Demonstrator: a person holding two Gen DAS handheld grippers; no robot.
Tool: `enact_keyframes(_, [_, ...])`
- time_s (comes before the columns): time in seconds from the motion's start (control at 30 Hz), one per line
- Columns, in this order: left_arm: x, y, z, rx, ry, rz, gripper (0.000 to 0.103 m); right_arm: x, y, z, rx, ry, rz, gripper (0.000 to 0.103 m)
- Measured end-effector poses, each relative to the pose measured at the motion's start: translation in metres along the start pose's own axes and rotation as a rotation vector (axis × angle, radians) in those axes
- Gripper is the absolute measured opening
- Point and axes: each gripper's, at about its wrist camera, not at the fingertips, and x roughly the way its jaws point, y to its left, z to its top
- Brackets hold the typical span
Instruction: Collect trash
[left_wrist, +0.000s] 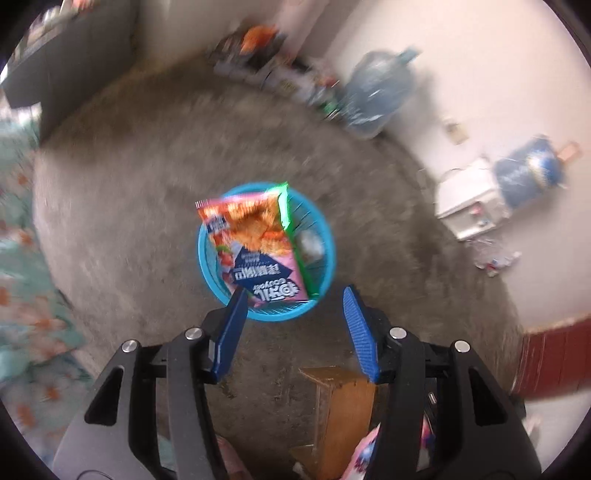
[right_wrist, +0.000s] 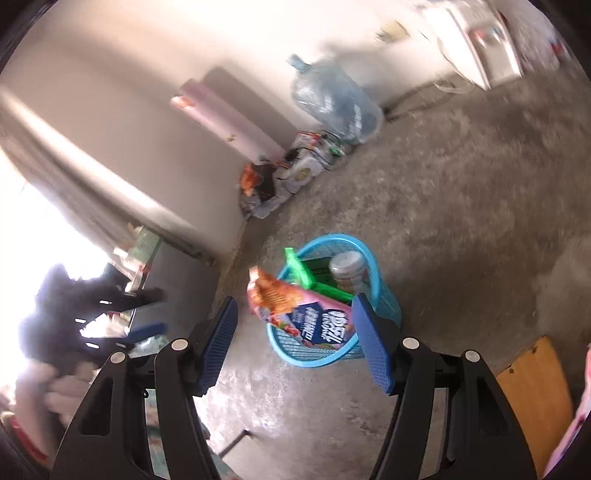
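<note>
The orange and pink snack bag (left_wrist: 255, 251) leans in the blue basket (left_wrist: 325, 236) on the floor, while the left gripper (left_wrist: 295, 314) and right gripper (right_wrist: 295, 332) both keep jaws wide and empty.

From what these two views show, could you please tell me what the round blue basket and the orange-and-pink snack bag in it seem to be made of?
The round blue basket looks like moulded plastic: uniform bright colour and fine slatted mesh walls. The orange-and-pink snack bag looks like thin printed plastic film, probably glossy; its flat, creased shape and crimped edge suggest that, though blur hides the sheen.
</note>
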Motion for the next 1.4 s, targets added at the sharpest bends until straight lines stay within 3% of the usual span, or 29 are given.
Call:
enact_keyframes(0.1, [-0.084, -0.007, -0.027, 0.112, -0.113, -0.019, 0.051, -0.024, 0.034, -0.003, -0.098, -0.033, 0.015, 0.063])
enact_keyframes(0.2, [-0.159, -0.003, -0.061, 0.153, -0.236, -0.032, 0.065, -0.053, 0.073, -0.009, -0.21, -0.074, 0.041, 0.065])
enact_keyframes(0.3, [-0.234, 0.011, -0.106, 0.141, -0.387, -0.034, 0.079, -0.084, 0.115, -0.021, -0.327, -0.121, 0.085, 0.073])
enact_keyframes(0.47, [-0.322, 0.037, -0.181, 0.063, -0.59, 0.085, 0.092, -0.139, 0.178, -0.046, -0.513, -0.212, 0.164, 0.096])
enact_keyframes(0.57, [-0.355, 0.05, -0.222, 0.004, -0.651, 0.145, 0.094, -0.17, 0.214, -0.064, -0.62, -0.267, 0.21, 0.097])
enact_keyframes(0.73, [-0.378, 0.065, -0.279, -0.067, -0.673, 0.249, 0.094, -0.208, 0.259, -0.096, -0.739, -0.238, 0.307, 0.097])
enact_keyframes(0.9, [-0.371, 0.084, -0.324, -0.161, -0.618, 0.328, 0.094, -0.228, 0.279, -0.126, -0.809, -0.118, 0.362, 0.097])
enact_keyframes(1.03, [-0.354, 0.09, -0.354, -0.217, -0.603, 0.407, 0.094, -0.227, 0.279, -0.151, -0.888, 0.002, 0.303, 0.097])
enact_keyframes(1.17, [-0.344, 0.1, -0.385, -0.304, -0.567, 0.422, 0.094, -0.221, 0.274, -0.175, -0.993, 0.081, 0.22, 0.097])
enact_keyframes(1.27, [-0.338, 0.099, -0.406, -0.294, -0.559, 0.441, 0.094, -0.217, 0.267, -0.189, -1.037, 0.162, 0.189, 0.097])
enact_keyframes(1.4, [-0.323, 0.105, -0.422, -0.319, -0.49, 0.416, 0.094, -0.209, 0.255, -0.204, -1.07, 0.275, 0.148, 0.097])
